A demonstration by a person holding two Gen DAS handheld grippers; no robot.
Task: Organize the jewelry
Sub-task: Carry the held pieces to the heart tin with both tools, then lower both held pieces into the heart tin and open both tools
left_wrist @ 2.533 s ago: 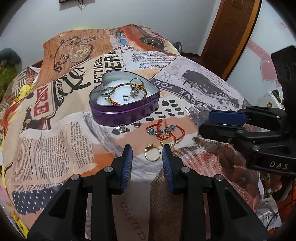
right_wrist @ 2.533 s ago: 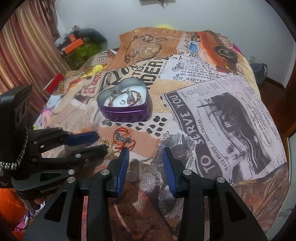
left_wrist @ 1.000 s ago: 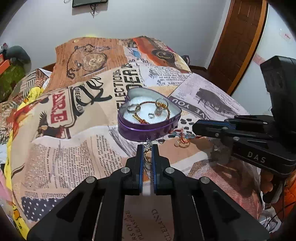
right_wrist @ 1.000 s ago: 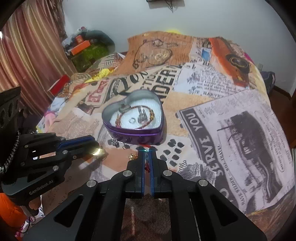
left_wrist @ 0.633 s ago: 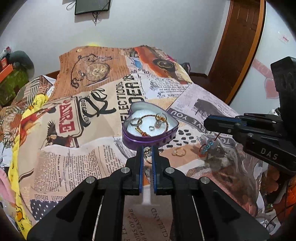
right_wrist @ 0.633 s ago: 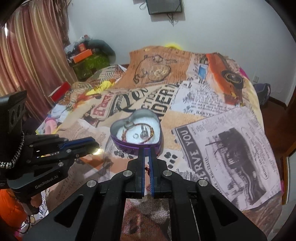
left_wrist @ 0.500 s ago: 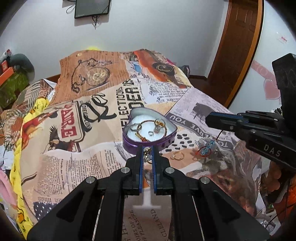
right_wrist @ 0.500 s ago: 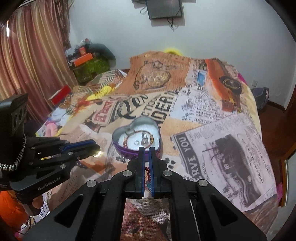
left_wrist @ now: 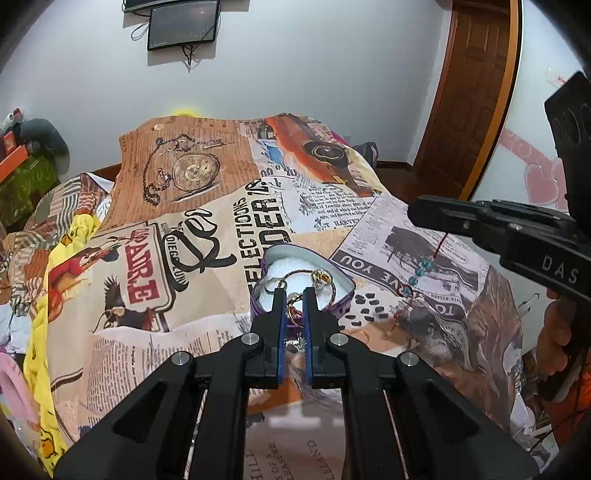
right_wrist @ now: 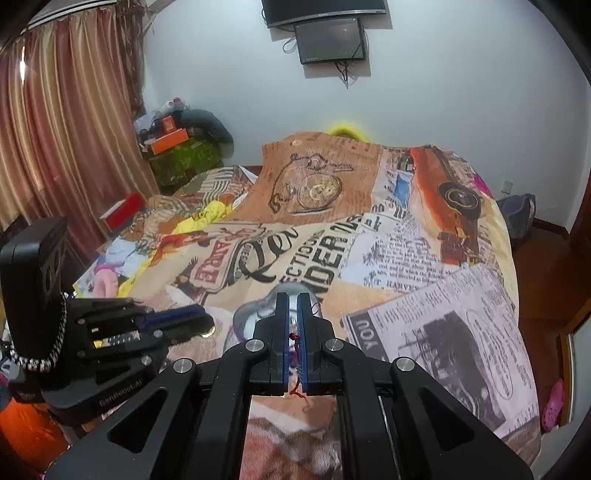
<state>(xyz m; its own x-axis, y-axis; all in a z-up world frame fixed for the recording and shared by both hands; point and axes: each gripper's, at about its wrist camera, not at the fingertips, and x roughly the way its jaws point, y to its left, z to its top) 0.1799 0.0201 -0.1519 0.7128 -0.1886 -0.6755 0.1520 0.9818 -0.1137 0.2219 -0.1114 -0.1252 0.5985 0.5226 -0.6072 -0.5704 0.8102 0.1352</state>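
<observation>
Fingers point(left_wrist: 277, 314) pinch a gold ring point(left_wrist: 294, 309) over the heart tin point(left_wrist: 341, 282) holding bracelet point(left_wrist: 320, 276)

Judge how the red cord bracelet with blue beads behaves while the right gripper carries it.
Probably floppy: the red cord bracelet hangs limp below the right gripper, its blue beads strung down in a slack line. Likely light, since a pinch of thin cord holds it. It may swing and snag the heart-shaped tin rim.

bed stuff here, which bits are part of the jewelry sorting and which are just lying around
Part of the job:
- heart-shaped tin, with a bracelet and rings already inside
- gold ring pinched in the left gripper
- red cord bracelet with blue beads, hanging from the right gripper

Just lying about:
- yellow cloth
- orange box
- wall screen
</observation>
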